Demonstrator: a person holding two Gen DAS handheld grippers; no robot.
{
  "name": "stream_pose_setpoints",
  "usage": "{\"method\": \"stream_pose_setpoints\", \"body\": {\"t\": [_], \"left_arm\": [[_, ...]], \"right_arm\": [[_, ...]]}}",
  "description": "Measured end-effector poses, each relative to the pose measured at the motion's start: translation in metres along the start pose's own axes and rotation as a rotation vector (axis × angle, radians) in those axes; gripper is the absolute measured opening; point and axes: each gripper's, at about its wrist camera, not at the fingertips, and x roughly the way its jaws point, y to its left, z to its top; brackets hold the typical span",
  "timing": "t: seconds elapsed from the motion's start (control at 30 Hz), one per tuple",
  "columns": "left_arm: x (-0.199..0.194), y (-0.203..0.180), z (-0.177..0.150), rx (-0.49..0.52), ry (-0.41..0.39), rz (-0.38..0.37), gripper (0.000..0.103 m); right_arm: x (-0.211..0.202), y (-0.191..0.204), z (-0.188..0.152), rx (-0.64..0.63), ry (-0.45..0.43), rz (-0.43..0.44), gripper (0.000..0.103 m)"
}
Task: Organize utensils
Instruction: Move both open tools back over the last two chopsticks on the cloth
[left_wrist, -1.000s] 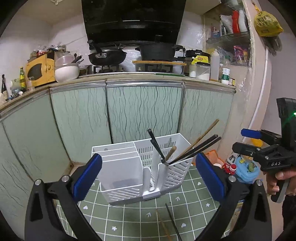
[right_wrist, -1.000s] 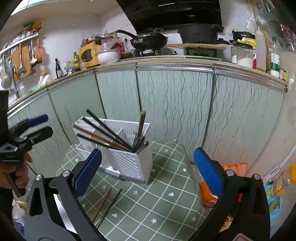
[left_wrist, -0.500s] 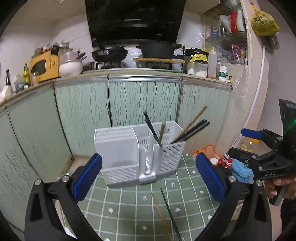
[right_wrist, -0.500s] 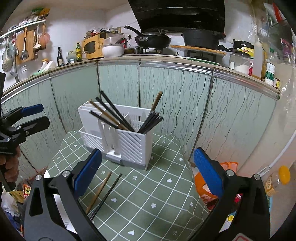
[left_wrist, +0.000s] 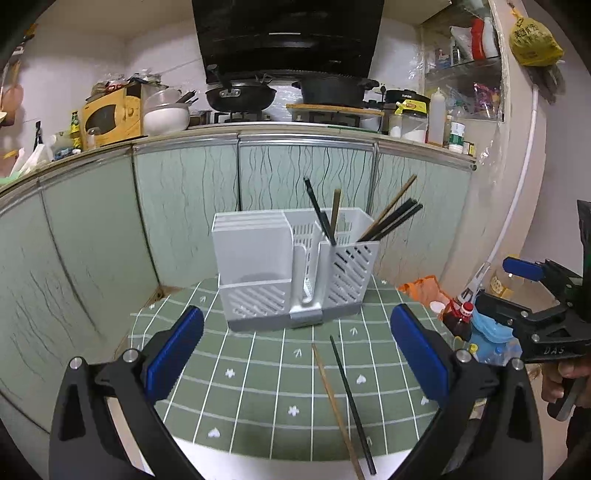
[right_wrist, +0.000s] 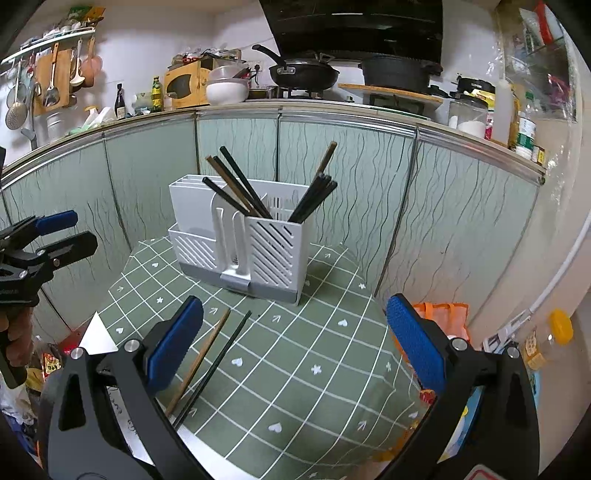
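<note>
- A home kitchen: a black wok (left_wrist: 240, 96) and a pot (left_wrist: 332, 90) sit on a gas stove under a range hood (left_wrist: 288, 33).
- Ladles (right_wrist: 51, 79) hang on the wall.
- Condiment bottles (left_wrist: 436, 114) and a yellow microwave (left_wrist: 110, 116) crowd the bench (left_wrist: 295, 129).

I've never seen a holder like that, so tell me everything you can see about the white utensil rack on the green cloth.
The white utensil rack looks like plastic on a grey base, standing upright on the green checked cloth near the cabinet doors. One side is a solid-walled section; the other is slotted, with slanted vents. Dark and wooden chopsticks lean out of the slotted compartments. Two more chopsticks lie on the cloth in front, apart from it. Neither gripper touches it.
</note>
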Motion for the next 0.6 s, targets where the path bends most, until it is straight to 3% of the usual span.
{"method": "stream_pose_setpoints", "body": {"t": [0.6], "left_arm": [[-0.012,0.000,-0.082,-0.020,0.059,0.030,0.099]], "right_arm": [[-0.001,0.033,-0.081,0.007,0.039,0.012,0.096]]}}
